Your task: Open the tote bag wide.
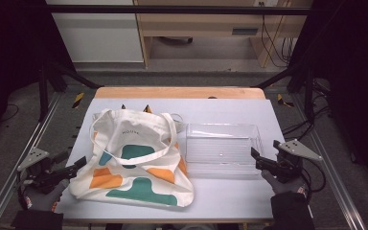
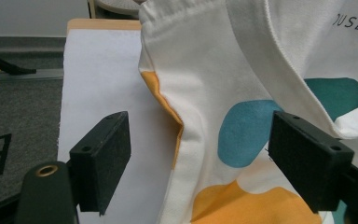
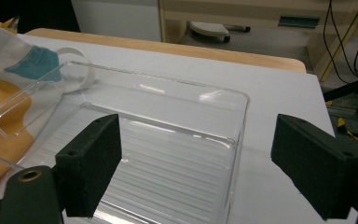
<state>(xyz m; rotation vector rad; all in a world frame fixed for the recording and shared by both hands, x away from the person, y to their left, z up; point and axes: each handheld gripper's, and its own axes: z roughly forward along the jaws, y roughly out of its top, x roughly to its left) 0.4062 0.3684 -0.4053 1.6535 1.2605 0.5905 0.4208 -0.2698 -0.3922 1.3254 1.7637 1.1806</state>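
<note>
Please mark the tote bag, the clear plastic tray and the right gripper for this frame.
tote bag (image 1: 139, 179): high view, on its printed front panel.
clear plastic tray (image 1: 220, 151): high view, on its ribbed floor.
right gripper (image 1: 261, 161): high view, midway between its open jaw tips at the tray's right edge.

The tote is cream canvas printed with rounded blobs of teal green, orange and blue, plus small dark lettering near its top; its handles are plain cream. The bin is clear, colourless plastic with a ribbed floor. The table is pale lavender-grey with a light wood strip along its far edge. Both grippers have black jaws and grey plates. The floor is dark grey, with yellow-and-black striped tape.
</note>
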